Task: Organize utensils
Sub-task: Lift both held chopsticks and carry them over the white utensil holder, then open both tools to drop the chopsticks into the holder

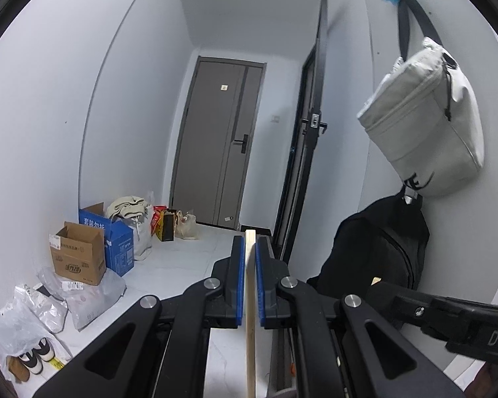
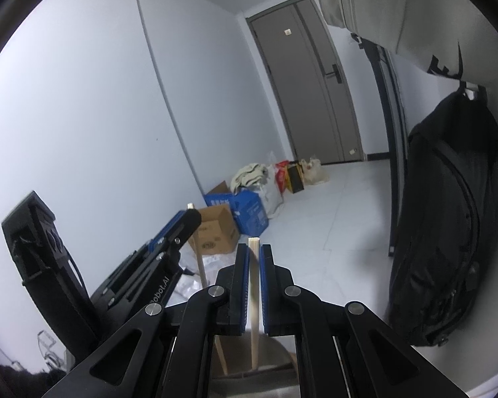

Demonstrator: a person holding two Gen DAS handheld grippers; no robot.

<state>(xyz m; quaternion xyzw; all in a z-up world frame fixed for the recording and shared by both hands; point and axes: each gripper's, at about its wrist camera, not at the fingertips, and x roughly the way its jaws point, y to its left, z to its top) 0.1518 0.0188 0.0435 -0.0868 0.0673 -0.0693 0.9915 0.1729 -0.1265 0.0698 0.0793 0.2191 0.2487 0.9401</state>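
My left gripper point(image 1: 250, 242) is shut on a pale wooden stick point(image 1: 250, 331), likely a chopstick. The stick runs upright between the blue pads point(image 1: 238, 282), with its top end just past the fingertips. My right gripper point(image 2: 254, 248) is shut on a second pale stick point(image 2: 254, 301), which hangs down below the jaws. In the right wrist view the left gripper point(image 2: 189, 215) sits to the left with its stick point(image 2: 201, 265) slanting down. The right gripper's black body point(image 1: 448, 315) shows at the lower right of the left wrist view. A grey surface point(image 2: 249, 381) lies under both sticks; I cannot tell what it is.
A hallway lies ahead with a grey door point(image 1: 222, 146). Along the left wall stand a cardboard box point(image 1: 79, 255), a blue box point(image 1: 116, 242) and plastic bags point(image 1: 49, 305). A black backpack point(image 2: 448, 232) and a grey bag point(image 1: 425, 126) hang on the right wall.
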